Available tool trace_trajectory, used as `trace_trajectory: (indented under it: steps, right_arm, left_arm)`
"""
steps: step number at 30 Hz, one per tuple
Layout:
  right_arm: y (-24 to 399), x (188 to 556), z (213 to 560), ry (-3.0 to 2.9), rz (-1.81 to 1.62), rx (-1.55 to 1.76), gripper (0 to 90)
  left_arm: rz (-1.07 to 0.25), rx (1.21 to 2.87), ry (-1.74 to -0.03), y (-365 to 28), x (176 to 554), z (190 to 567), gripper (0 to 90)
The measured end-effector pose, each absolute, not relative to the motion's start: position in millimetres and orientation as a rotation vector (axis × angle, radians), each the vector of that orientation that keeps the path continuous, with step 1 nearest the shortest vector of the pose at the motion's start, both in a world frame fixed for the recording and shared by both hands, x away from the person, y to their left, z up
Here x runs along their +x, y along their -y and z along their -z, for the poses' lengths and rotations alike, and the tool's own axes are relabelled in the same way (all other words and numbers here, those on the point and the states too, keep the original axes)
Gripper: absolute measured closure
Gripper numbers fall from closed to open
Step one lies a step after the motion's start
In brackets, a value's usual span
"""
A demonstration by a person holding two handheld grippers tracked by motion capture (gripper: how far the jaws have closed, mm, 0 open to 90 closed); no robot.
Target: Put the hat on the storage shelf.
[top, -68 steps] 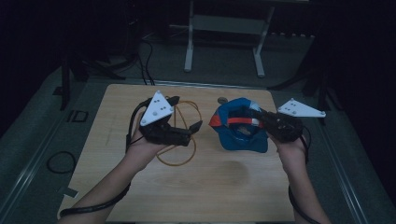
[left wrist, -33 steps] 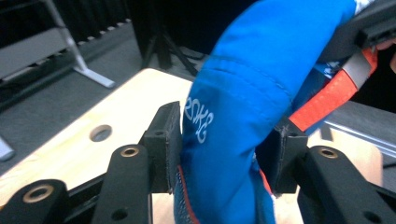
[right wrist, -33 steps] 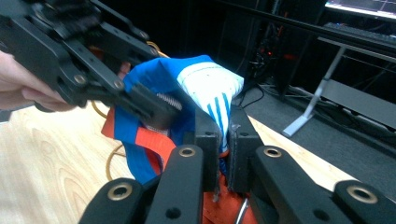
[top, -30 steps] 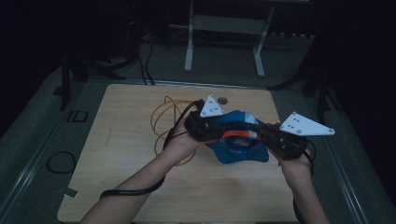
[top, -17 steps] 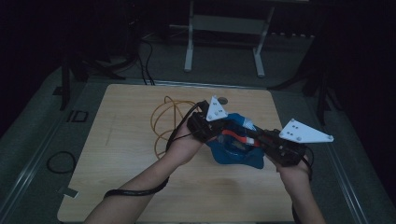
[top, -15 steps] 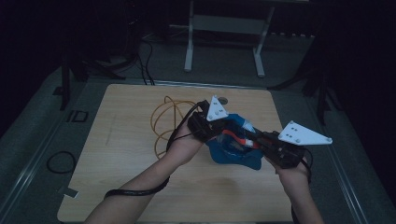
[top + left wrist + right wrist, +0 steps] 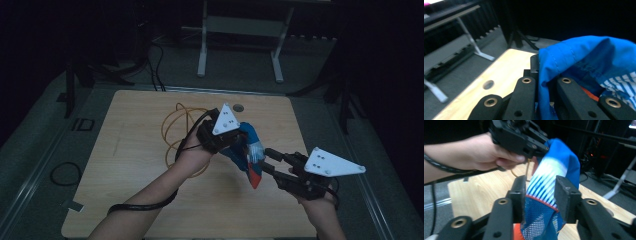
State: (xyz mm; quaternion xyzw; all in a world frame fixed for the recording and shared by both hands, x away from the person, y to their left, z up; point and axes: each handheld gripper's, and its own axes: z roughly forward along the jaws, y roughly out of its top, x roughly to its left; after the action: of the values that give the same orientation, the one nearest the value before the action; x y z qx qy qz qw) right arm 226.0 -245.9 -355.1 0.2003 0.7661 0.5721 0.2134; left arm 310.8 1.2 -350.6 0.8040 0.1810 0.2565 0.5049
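Note:
A blue garment with white stripes, mesh and red trim hangs above the wooden table, stretched between both grippers. In the high view my left gripper pinches its upper blue edge, while my right gripper grips its lower striped end from the near right. The left gripper view has blue fabric clamped between the jaws of the left gripper. Striped cloth sits squeezed between the jaws of the right gripper in the right gripper view, where the left gripper and its hand hold the top edge.
An orange cable loop lies on the table behind the left hand. A round hole marks the table's far edge. A metal stand is on the floor beyond. Black cables trail from both grippers.
The left gripper moved right from the cable loop and took hold of the garment. Both grippers have lifted it off the table, and the right gripper has pulled toward the near right.

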Motion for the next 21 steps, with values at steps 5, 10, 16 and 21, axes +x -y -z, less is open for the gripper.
trace_trajectory:
  steps: [5,10,16,21]
  right_arm:
    - [258,225,349,-2.067,-1.553,0.557,58.1]
    - [270,235,355,-2.06,-1.549,0.62,59.7]
    - [270,241,372,-2.112,-1.565,0.646,60.6]
    - [267,238,375,-2.138,-1.584,0.598,60.6]
  left_arm:
    - [-0.606,1.902,-0.34,-8,310,353,89.4]
    - [-0.591,1.884,-0.26,-12,307,354,89.4]
    - [-0.478,1.828,-0.169,-24,310,358,89.3]
    - [-0.426,1.81,-0.029,-24,303,360,89.3]
